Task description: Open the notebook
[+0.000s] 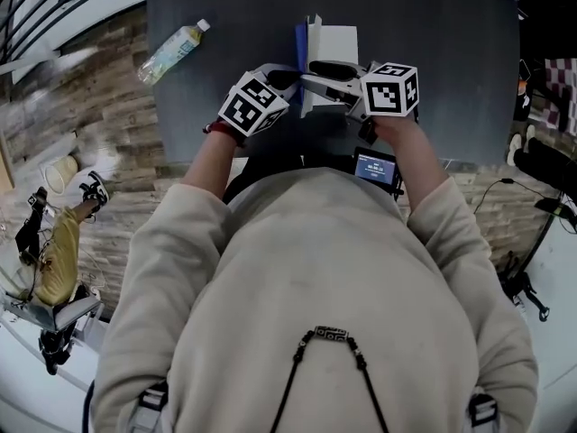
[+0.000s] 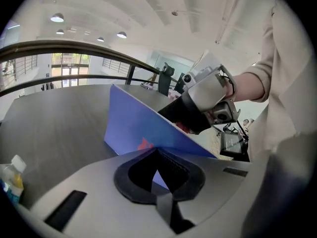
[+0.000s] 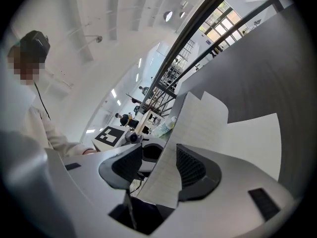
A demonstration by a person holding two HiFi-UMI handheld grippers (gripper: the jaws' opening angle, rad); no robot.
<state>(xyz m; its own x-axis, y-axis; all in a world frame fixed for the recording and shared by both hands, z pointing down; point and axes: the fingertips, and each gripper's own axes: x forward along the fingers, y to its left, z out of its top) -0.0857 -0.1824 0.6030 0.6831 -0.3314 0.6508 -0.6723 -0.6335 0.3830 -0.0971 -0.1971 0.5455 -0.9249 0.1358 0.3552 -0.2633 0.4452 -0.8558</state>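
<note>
The notebook [image 1: 335, 43] lies on the dark grey table [image 1: 225, 25], its blue cover [image 1: 300, 41] raised along its left side. My left gripper [image 1: 290, 76] is shut on that cover's edge; in the left gripper view the blue cover [image 2: 133, 125] rises from between the closed jaws of the left gripper [image 2: 157, 155]. My right gripper [image 1: 313, 78] reaches in from the right. In the right gripper view a lifted white lined page [image 3: 190, 133] stands between the jaws of the right gripper [image 3: 161, 157], which are open, with a gap on the page's left.
A plastic bottle [image 1: 173, 50] lies on the table's left part, also showing as the bottle [image 2: 10, 180] at lower left in the left gripper view. A small screen device [image 1: 375, 166] hangs at the table's near edge. Railings and wooden floor lie to the left.
</note>
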